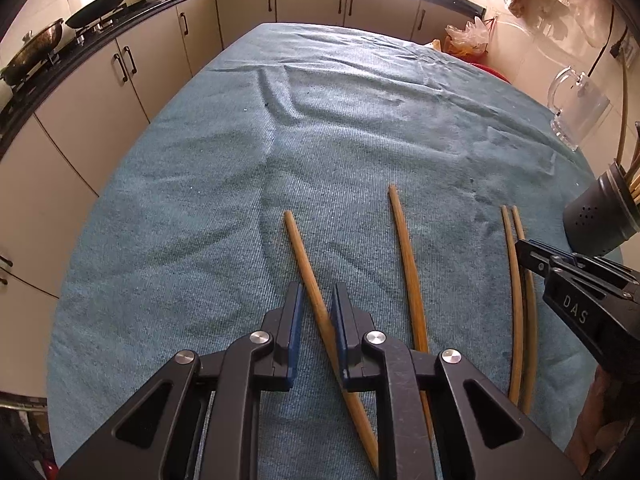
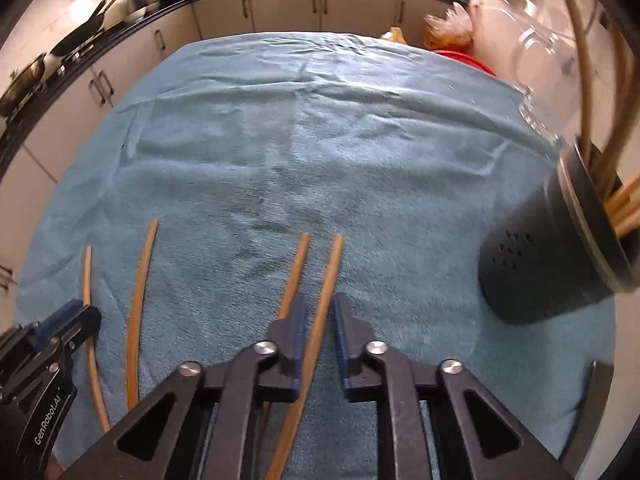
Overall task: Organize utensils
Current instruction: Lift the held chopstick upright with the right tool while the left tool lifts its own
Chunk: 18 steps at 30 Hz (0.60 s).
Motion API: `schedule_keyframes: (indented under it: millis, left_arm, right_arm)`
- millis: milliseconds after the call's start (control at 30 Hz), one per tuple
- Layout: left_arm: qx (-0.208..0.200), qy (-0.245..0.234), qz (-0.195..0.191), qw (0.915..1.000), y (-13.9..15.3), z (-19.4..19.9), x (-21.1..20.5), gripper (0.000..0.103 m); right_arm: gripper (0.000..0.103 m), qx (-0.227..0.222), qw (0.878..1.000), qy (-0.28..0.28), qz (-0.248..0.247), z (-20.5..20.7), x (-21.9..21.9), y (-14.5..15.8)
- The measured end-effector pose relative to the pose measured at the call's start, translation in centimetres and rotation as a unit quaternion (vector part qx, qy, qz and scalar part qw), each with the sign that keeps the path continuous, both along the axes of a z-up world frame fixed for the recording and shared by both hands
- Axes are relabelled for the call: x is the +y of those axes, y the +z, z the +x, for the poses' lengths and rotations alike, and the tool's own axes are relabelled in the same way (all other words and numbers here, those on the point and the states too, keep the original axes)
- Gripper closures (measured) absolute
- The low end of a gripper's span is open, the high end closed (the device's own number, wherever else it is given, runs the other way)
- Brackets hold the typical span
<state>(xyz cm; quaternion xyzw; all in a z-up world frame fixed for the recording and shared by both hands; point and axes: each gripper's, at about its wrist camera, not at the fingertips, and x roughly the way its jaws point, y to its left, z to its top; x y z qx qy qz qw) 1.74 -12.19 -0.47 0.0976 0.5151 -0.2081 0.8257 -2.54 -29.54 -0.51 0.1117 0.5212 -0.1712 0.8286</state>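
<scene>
Left wrist view first. Left gripper (image 1: 316,308) low over the teal towel-covered worktop (image 1: 200,200), blue-padded fingers (image 1: 294,320) parted narrowly around a slim brown wooden chopstick (image 1: 304,260), not yet clenched; right pad looks to be touching the stick, left pad apart. Second loose chopstick (image 1: 404,248) at 3 o'clock of it, a close pair (image 1: 518,280) farther toward 3. Risk here, as a judgement: stick lying slantwise across the gap, so closing could roll or skew it out.

Right wrist view now. Right gripper (image 2: 316,320) likewise released, fingers (image 2: 344,324) straddling the right-hand stick of the pair (image 2: 328,280), its twin (image 2: 294,276) just beside the left pad and likely to be nudged or pinched along. Dark perforated cylindrical utensil holder (image 2: 540,264) at 2 o'clock, already holding several sticks, looking tilted; bumping it might topple it.
</scene>
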Motion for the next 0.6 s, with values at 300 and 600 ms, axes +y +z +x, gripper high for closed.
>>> schedule_keyframes:
  millis: [300, 600]
  left_arm:
    - [-0.010, -0.006, -0.052, 0.9986, 2.3, -1.0, 1.4, 0.097]
    - [-0.078, -0.002, -0.105, 0.9915, 8.2, -4.3, 3.8, 0.097]
  right_arm:
    - [0.096, -0.096, 0.994, -0.010, 0.060, -3.4, -0.6, 2.6]
    - [0.096, -0.215, 0.975, 0.001, 0.048, -9.3, 1.3, 8.4]
